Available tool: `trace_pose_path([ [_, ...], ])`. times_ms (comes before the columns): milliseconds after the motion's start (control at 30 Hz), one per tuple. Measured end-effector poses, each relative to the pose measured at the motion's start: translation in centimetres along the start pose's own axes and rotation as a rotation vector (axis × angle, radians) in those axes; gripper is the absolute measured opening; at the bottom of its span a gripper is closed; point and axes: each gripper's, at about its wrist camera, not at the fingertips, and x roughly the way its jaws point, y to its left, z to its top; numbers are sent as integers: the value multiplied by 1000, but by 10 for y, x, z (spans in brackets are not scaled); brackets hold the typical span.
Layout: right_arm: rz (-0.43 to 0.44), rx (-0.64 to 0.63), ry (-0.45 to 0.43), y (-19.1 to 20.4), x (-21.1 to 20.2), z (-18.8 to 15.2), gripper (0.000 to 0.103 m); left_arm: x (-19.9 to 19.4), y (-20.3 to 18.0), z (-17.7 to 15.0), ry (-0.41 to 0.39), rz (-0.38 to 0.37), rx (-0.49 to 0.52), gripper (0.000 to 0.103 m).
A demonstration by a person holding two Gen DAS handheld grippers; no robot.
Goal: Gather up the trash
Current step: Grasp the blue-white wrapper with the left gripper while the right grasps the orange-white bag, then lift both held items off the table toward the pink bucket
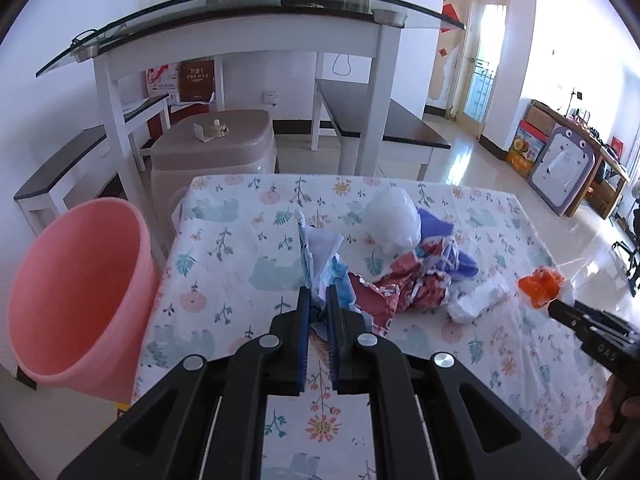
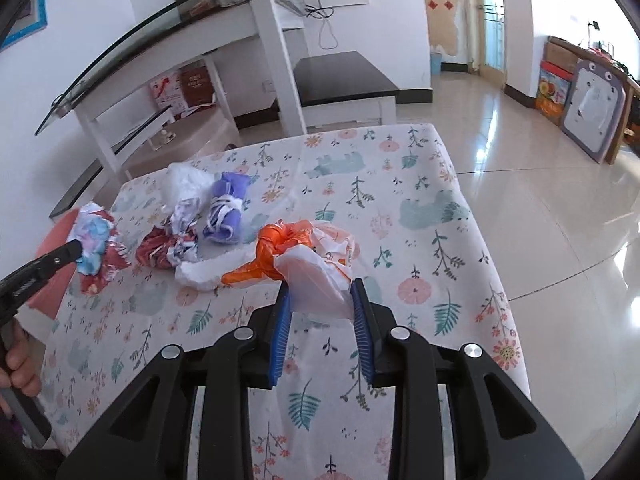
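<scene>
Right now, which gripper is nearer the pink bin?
Left. The left gripper, shut on crumpled paper, is beside the pink bin. The right gripper, holding the orange bag, is further away.

Tabletop (image 2: 424, 216) covered by a white cloth printed with flowers, leaves and pale teal animals. Cluster of trash lying left of centre: crumpled white plastic bag (image 2: 182, 184) at the far side, purple wad (image 2: 226, 212) just beside it, red-and-white printed wrapper (image 2: 168, 250) nearer, touching a crumpled white paper piece (image 2: 200, 272). Orange-and-white plastic bag (image 2: 304, 256) at the near edge of the cluster; whether resting on the cloth or lifted, not clear. Right half of the cloth bare.
</scene>
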Motion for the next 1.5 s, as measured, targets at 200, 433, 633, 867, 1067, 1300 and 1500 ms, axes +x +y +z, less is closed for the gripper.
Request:
trace_pose_path([
  [200, -61, -32, -5, 12, 7, 5, 30, -15, 6, 20, 15, 34, -59, 7],
  [433, -72, -23, -16, 10, 4, 4, 30, -39, 7, 22, -76, 43, -63, 7],
  [633, -65, -13, 5, 9, 9, 5, 30, -51, -5, 11, -109, 19, -16, 7],
  [867, -60, -31, 54, 18, 19, 5, 30, -42, -14, -3, -94, -15, 4, 7],
  [1067, -80, -75, 96, 24, 27, 4, 30, -31, -5, -10, -94, -1, -9, 7],
  [1300, -103, -101, 137, 28, 34, 3, 30, -17, 3, -13, -89, -8, -18, 7],
  [1500, -121, -115, 144, 30, 34, 2, 30, -9, -4, -11, -106, -8, 28, 7],
])
